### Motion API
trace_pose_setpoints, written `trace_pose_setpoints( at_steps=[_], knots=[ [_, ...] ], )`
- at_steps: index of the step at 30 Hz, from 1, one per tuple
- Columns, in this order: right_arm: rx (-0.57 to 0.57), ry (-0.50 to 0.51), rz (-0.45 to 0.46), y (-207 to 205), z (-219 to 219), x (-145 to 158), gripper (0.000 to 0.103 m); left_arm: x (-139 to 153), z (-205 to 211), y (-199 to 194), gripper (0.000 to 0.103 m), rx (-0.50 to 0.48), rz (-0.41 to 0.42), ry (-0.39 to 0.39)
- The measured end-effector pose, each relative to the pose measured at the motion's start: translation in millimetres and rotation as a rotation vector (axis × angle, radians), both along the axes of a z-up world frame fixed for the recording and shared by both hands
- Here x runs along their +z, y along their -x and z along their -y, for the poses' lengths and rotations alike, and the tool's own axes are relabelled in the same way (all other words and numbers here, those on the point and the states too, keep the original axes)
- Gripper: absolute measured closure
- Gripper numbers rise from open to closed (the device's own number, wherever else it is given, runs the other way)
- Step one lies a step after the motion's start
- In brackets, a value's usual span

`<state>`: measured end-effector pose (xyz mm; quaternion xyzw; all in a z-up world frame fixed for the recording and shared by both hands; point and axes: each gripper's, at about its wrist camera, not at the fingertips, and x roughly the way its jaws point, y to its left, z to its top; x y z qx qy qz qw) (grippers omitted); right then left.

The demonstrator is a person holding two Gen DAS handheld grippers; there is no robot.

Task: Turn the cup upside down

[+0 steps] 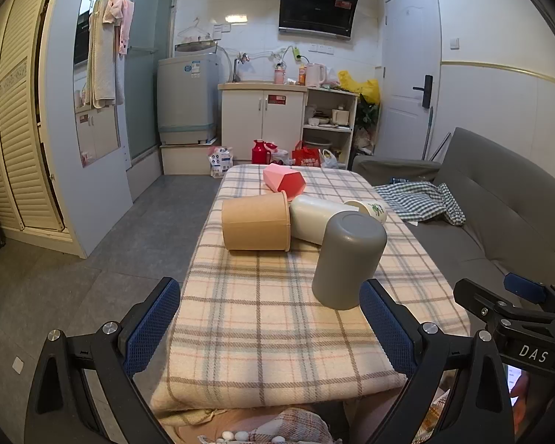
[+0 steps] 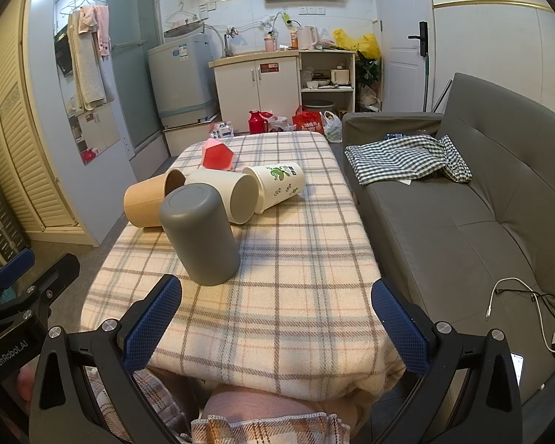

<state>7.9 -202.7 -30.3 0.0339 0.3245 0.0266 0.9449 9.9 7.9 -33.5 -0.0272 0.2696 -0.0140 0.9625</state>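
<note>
A grey cup stands upside down, base up, on the plaid tablecloth; it also shows in the right wrist view. Behind it lie on their sides a brown paper cup, a white cup, a leaf-printed paper cup and a red-pink hexagonal cup. My left gripper is open and empty, just short of the grey cup. My right gripper is open and empty, near the table's front edge, to the right of the grey cup.
A grey sofa with a checked cloth runs along the table's right side; cables lie on its seat. Grey floor is left of the table. Kitchen cabinets and bags stand beyond the far end.
</note>
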Motion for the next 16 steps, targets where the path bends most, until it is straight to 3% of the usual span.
trace_pose_setpoints(
  at_steps=[16],
  knots=[
    [-0.002,0.000,-0.004,-0.4,0.9,-2.3,0.000,0.9,2.8,-0.3,0.003,-0.003,-0.003,-0.007]
  ],
)
